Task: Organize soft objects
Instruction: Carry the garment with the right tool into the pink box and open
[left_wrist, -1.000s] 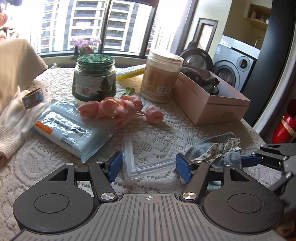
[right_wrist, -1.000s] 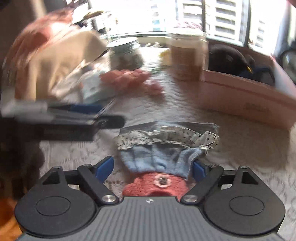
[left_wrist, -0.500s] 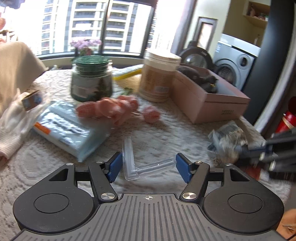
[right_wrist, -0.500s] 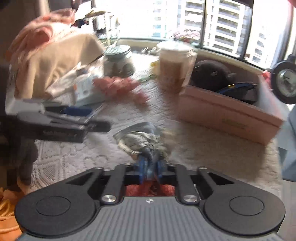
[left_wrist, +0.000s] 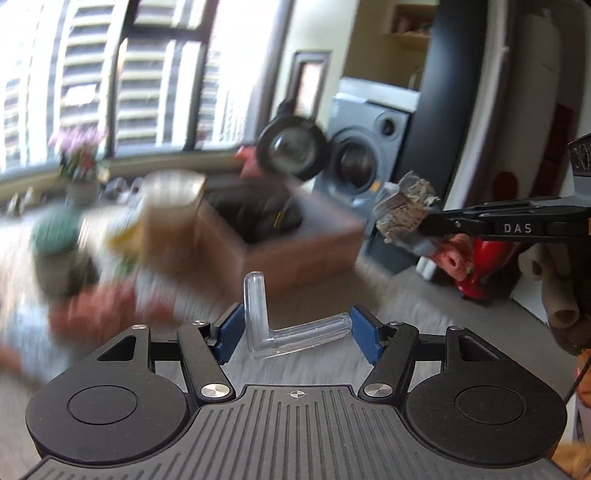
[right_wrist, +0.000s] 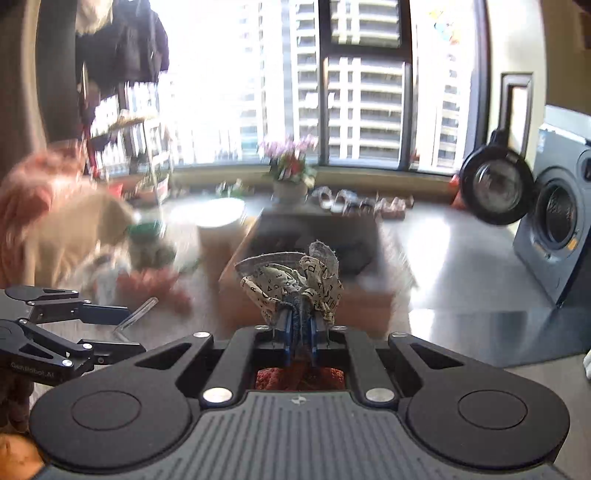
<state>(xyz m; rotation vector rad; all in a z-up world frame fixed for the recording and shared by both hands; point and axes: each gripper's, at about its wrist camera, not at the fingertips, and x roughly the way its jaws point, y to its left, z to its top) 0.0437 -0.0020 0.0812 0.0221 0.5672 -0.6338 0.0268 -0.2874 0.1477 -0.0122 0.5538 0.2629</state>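
My right gripper is shut on a small cloth doll with a letter-print frill, blue denim and a red knit part, and holds it in the air above the table. It also shows in the left wrist view, right of the pink box. My left gripper holds a clear L-shaped plastic corner guard between its blue pads, lifted off the table; it also shows in the right wrist view. The pink box lies below and beyond the doll.
A tan jar, a green-lidded jar and a pink fabric flower stand blurred on the lace tablecloth at the left. A washing machine with its door open is at the right.
My right gripper closed on the doll and lifted it up toward the pink box. My left gripper closed in on the clear corner guard and raised it off the table.
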